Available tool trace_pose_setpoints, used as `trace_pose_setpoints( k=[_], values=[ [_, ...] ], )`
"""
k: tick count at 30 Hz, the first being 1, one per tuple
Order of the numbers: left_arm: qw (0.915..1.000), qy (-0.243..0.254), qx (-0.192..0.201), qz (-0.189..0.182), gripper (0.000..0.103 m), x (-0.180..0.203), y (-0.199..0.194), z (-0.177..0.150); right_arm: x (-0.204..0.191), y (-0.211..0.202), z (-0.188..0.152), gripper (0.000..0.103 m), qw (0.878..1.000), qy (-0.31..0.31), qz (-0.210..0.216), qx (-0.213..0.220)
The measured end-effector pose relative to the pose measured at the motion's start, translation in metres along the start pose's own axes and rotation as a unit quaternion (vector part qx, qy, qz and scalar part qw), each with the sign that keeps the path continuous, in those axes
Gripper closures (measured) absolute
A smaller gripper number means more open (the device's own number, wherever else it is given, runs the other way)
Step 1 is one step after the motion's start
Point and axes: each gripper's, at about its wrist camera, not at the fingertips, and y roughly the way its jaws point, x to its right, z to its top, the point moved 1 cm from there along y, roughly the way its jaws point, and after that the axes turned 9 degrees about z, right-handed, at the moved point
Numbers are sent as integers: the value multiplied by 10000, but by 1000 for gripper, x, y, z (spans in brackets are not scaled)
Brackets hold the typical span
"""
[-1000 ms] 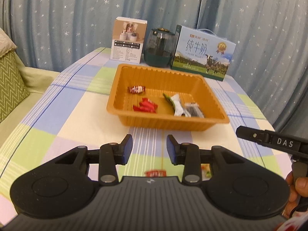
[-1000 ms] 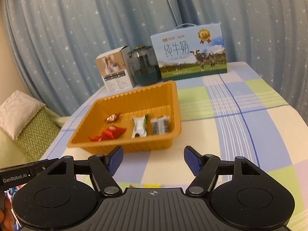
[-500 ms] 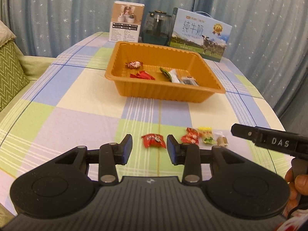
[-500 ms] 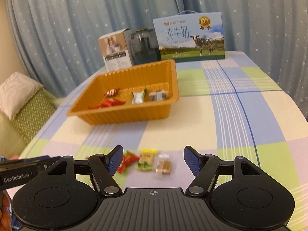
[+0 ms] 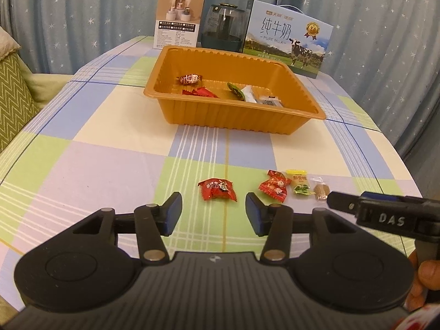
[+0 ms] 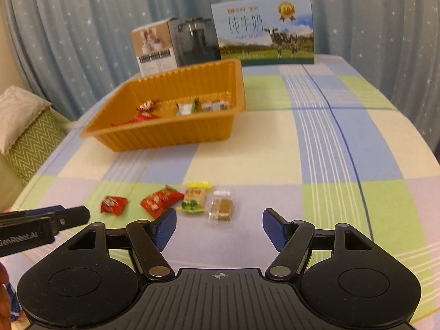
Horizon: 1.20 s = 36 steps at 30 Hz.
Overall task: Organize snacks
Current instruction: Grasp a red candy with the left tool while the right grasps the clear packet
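An orange tray (image 5: 239, 115) (image 6: 165, 134) on the checked tablecloth holds several wrapped snacks. Nearer me lies a row of loose snacks: a red candy (image 5: 217, 189) (image 6: 113, 205), a second red packet (image 5: 275, 185) (image 6: 159, 200), a yellow-green packet (image 5: 299, 185) (image 6: 195, 196) and a clear-wrapped brown piece (image 5: 320, 189) (image 6: 221, 207). My left gripper (image 5: 214, 213) hovers just short of the red candy, its jaws opening, nothing between them. My right gripper (image 6: 219, 227) stands open just short of the brown piece, empty.
Behind the tray stand a small white box (image 5: 178, 22), a dark glass jar (image 5: 224, 29) and a milk carton box (image 5: 286, 38). A green cushion (image 5: 13, 96) lies off the table's left edge. A starred curtain hangs behind.
Both grippers have tipped down and sunk toward the table, bringing the row of loose snacks into view. The left gripper's jaws have spread wider.
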Motion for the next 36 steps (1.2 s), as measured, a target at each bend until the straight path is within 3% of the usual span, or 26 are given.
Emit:
trace_pose_setpoints(
  k=[6, 8, 20, 36],
  values=[
    [10000, -23, 5, 20, 51, 0, 5, 1, 3, 10, 4, 34, 9999, -52, -117, 55],
    [10000, -30, -3, 35, 50, 0, 7, 1, 4, 12, 5, 48, 9999, -39, -127, 67],
    [10000, -74, -43, 8, 50, 1, 15, 2, -4, 36, 5, 69, 9993, -245, -267, 40],
    [9999, -61, -110, 90, 49, 6, 27, 0, -3, 32, 4, 81, 9989, -143, -407, 179]
  ],
)
